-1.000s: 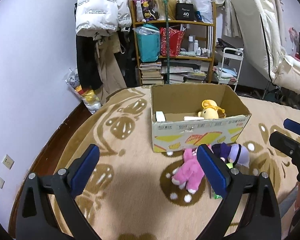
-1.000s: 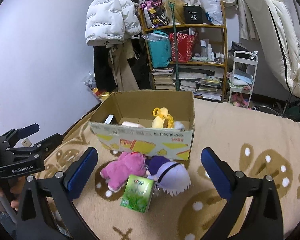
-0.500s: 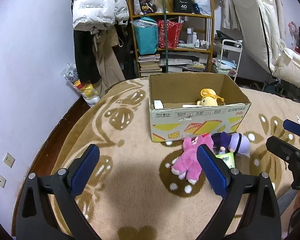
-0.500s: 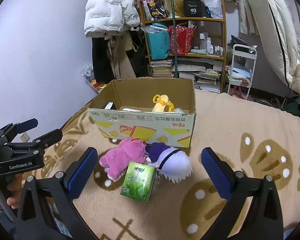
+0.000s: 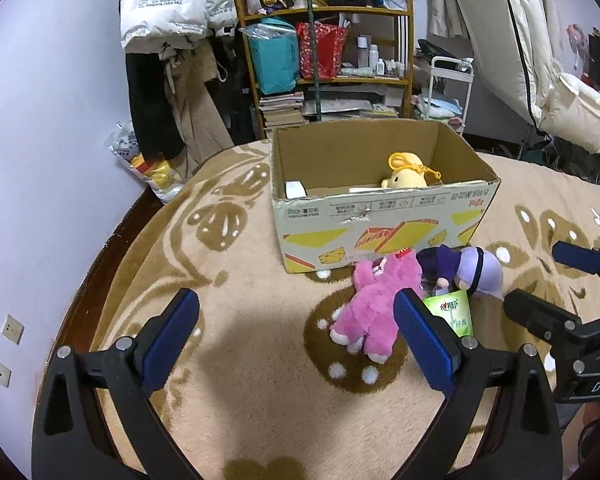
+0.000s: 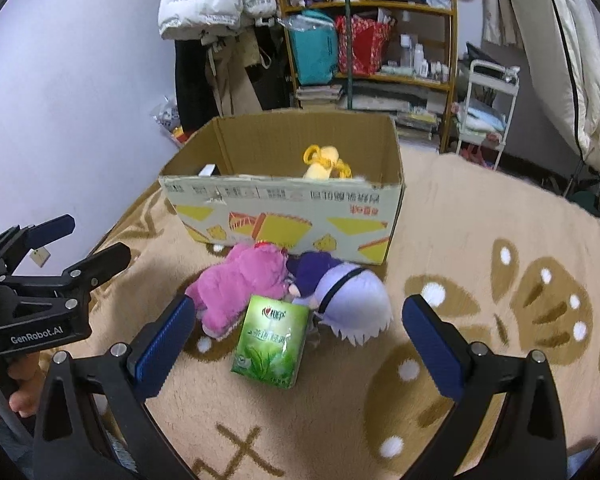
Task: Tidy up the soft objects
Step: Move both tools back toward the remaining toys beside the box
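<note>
An open cardboard box [image 5: 380, 216] [image 6: 284, 216] stands on the beige patterned carpet with a yellow plush [image 5: 406, 174] [image 6: 326, 162] inside. In front of it lie a pink plush [image 5: 374, 300] [image 6: 240, 280], a purple-haired doll [image 5: 472, 270] [image 6: 348, 292] and a green tissue pack [image 5: 452, 312] [image 6: 272, 340]. My left gripper [image 5: 296, 332] is open and empty, just left of the pink plush. My right gripper [image 6: 296, 340] is open too, its fingers wide on either side of the tissue pack and apart from it.
A wooden shelf [image 5: 328, 52] packed with bags and books stands behind the box, beside hanging coats [image 5: 172, 28]. A white cart [image 5: 448, 84] and a pale mattress [image 5: 540, 60] are at the right. The carpet's round edge [image 5: 112, 248] meets dark floor at the left.
Both grippers have drawn back and risen a little, so the box and toys sit slightly farther off. Nothing was taken hold of.
</note>
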`<control>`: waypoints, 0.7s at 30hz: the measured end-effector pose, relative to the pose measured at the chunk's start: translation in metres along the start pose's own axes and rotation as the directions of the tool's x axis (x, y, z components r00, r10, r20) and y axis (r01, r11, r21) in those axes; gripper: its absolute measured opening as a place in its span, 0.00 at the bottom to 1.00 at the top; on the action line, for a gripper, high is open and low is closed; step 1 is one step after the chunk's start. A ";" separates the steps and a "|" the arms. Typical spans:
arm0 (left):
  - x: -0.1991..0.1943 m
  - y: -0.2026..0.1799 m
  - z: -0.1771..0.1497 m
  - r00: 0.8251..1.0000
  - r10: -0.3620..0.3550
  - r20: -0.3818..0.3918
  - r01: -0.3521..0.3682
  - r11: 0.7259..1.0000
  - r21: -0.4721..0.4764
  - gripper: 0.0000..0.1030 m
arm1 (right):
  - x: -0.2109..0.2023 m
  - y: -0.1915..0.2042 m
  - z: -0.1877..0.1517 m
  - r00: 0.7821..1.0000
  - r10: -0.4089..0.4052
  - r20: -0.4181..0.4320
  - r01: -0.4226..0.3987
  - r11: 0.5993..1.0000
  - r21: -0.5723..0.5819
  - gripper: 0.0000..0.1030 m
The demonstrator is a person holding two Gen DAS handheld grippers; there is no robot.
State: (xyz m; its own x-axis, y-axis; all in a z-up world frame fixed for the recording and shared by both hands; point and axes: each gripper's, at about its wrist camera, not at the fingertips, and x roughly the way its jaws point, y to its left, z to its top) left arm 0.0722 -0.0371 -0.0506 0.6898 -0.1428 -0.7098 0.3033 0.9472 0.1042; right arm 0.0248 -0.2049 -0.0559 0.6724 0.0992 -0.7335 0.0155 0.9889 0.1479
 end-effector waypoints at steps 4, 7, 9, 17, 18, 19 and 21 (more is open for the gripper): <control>0.008 -0.002 0.001 1.000 0.004 -0.008 -0.004 1.000 0.007 0.94 | 0.007 -0.001 -0.002 1.000 0.001 -0.024 -0.001 1.000 0.012 1.00; 0.013 -0.003 0.002 1.000 0.005 -0.016 -0.005 1.000 0.011 0.94 | 0.012 0.000 -0.003 0.999 -0.006 -0.038 0.006 1.000 0.008 1.00; 0.017 -0.003 0.002 1.000 0.003 -0.025 -0.003 1.000 0.012 0.94 | 0.015 0.001 -0.003 0.999 -0.009 -0.048 0.010 1.000 0.008 1.00; 0.034 -0.004 0.003 0.997 -0.027 -0.071 0.028 1.000 0.006 0.94 | 0.029 0.002 -0.007 0.995 0.001 -0.102 0.002 1.000 0.024 1.00; 0.036 -0.004 0.003 0.996 -0.031 -0.079 0.032 0.999 0.005 0.94 | 0.032 0.002 -0.008 0.994 0.001 -0.113 0.001 1.000 0.025 1.00; 0.039 -0.004 0.002 0.995 -0.038 -0.089 0.038 0.999 0.003 0.94 | 0.034 0.002 -0.008 0.993 0.002 -0.121 0.001 1.000 0.023 1.00; 0.044 -0.004 0.002 0.993 -0.054 -0.108 0.054 0.999 0.000 0.94 | 0.039 0.003 -0.010 0.991 0.000 -0.137 0.002 1.000 0.020 1.00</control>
State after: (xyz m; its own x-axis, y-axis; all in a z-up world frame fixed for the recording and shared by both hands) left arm 0.1027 -0.0483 -0.0809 0.5977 -0.1619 -0.7852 0.3404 0.9380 0.0657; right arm 0.0436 -0.1967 -0.0905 0.5649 0.1138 -0.8173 0.0315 0.9867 0.1592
